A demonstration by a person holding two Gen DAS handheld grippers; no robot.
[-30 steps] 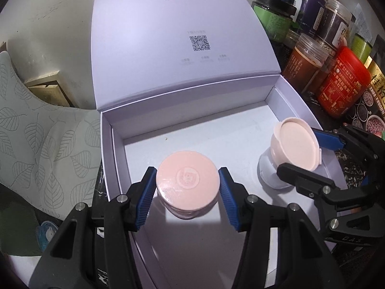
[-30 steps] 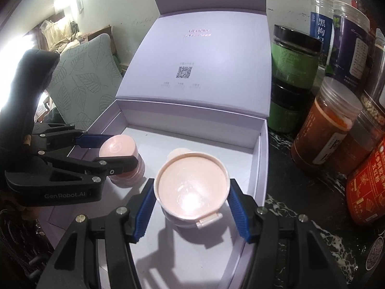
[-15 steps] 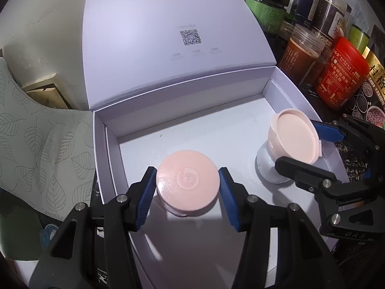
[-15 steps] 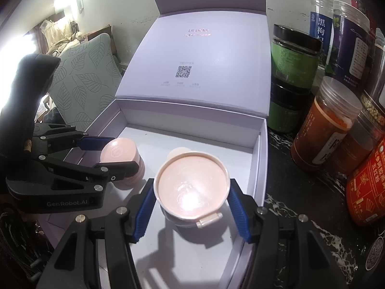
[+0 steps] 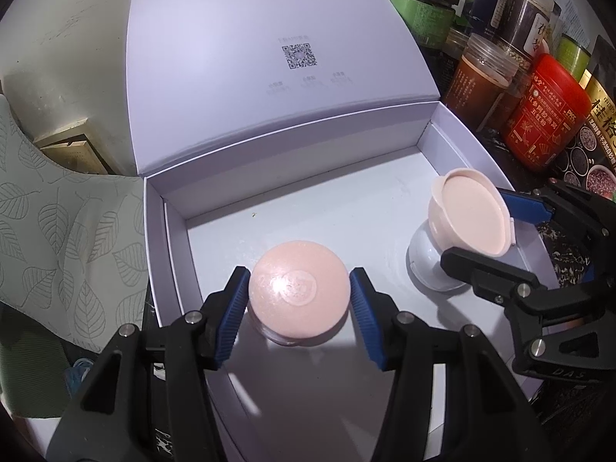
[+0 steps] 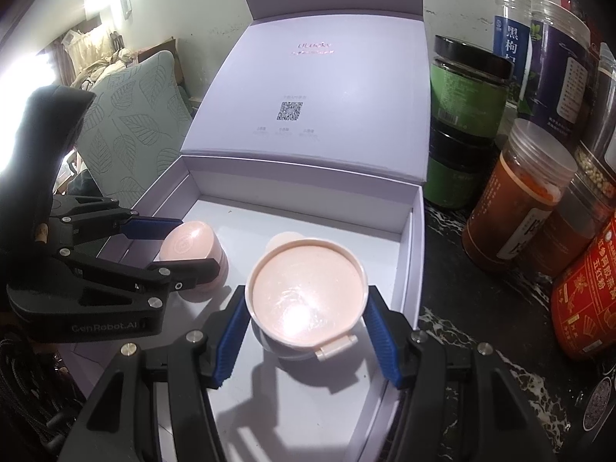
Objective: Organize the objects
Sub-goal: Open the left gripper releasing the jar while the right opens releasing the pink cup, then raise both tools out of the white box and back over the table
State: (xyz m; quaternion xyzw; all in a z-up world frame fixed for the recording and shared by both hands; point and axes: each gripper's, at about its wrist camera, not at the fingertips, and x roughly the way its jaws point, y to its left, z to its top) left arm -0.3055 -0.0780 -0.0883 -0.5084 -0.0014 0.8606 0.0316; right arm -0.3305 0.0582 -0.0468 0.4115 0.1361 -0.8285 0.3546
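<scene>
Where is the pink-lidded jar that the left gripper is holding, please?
In the left wrist view, the pink-lidded jar sits between the left gripper pads, on the left side of the open lavender box, left of the tilted pink-capped bottle.

"uLucky" on box lid (image 5: 269, 38), "GenRobot.AI" on left tongs (image 6: 188, 248)

pink jar (image 5: 299, 288) upright in box (image 5: 292, 208); pink-topped bottle (image 5: 469, 215) tilted, right

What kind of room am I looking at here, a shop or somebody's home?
Probably a lived-in home, on a dark marbled counter. Lidded jars of dried foods crowd the right, a green leaf-patterned cushion leans at left, and an open lilac gift box holds pink cosmetic jars.
</scene>
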